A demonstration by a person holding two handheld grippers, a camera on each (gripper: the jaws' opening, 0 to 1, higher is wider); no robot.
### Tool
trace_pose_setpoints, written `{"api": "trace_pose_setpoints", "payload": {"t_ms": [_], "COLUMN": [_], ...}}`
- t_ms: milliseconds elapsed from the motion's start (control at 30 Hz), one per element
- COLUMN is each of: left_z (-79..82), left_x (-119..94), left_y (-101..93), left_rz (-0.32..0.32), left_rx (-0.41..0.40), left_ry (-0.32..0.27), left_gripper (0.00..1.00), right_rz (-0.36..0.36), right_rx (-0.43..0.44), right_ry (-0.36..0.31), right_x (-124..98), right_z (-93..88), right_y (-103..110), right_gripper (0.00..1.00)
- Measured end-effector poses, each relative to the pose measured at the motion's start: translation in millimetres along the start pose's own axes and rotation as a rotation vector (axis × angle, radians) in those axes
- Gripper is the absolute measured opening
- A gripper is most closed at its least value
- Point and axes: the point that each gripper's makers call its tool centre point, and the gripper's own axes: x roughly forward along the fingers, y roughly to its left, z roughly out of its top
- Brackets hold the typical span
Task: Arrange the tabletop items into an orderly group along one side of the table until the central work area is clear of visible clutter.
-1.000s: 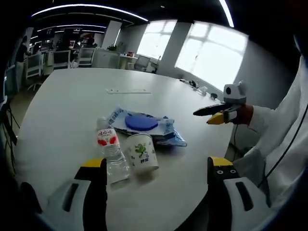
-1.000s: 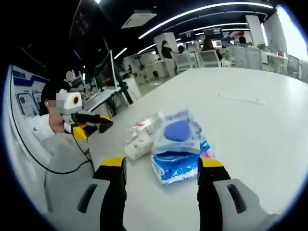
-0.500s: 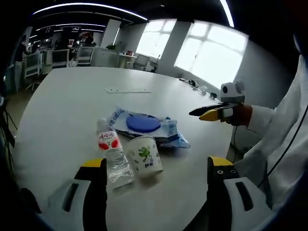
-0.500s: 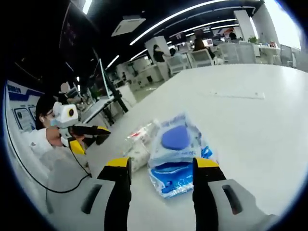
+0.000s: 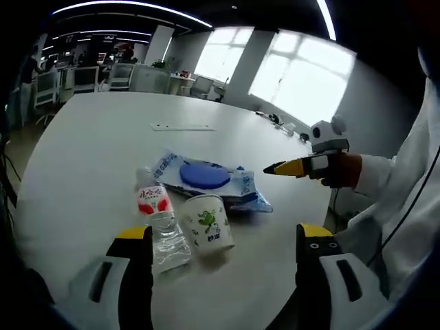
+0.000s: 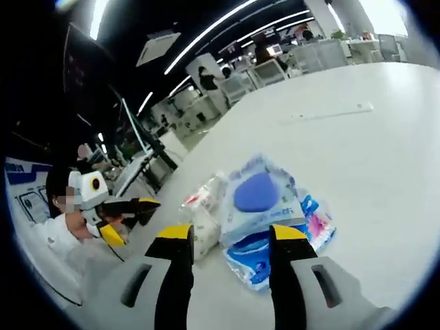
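My left tongs gape empty above the white round counter. Just ahead a clear plastic water bottle with a red label lies beside an upright white paper cup with a green print, the blue-lidded wet-wipes pack behind. My right tongs, also apart, hover at that pack; I should close low and squarely. The left gripper view shows the right tongs arriving, tips seemingly together.

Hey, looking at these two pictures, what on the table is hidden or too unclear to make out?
- Left gripper view: the printed text on the white paper cup is too small to read.
- Left gripper view: the flat white strip far up the table is too small to identify.
- Right gripper view: the clear plastic water bottle with red label is partly hidden by the blue-lidded wet-wipes pack.
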Motion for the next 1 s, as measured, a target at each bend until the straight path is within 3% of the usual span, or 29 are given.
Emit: {"api": "trace_pose_setpoints", "payload": {"t_ms": [267,467,1000], "left_z": [2.3,5.8,7.8], "left_x": [6,10,20], "left_y": [1.9,6.2,6.4], "left_rz": [-0.013,-0.025,-0.048], "left_rx": [0.0,0.003,0.004], "left_ry": [0.003,0.002,0.007], "left_gripper": [0.88,0.88,0.87], "right_rz": [-0.027,-0.041,-0.062], "right_rx": [0.096,0.229,0.321], "right_ry": [0.005,0.013,0.037], "right_x": [9,14,28], "right_z": [-5.9,-9.8,-19.5], "right_y": [-3,-5,-13], "right_gripper": [0.35,0.27,0.18]}}
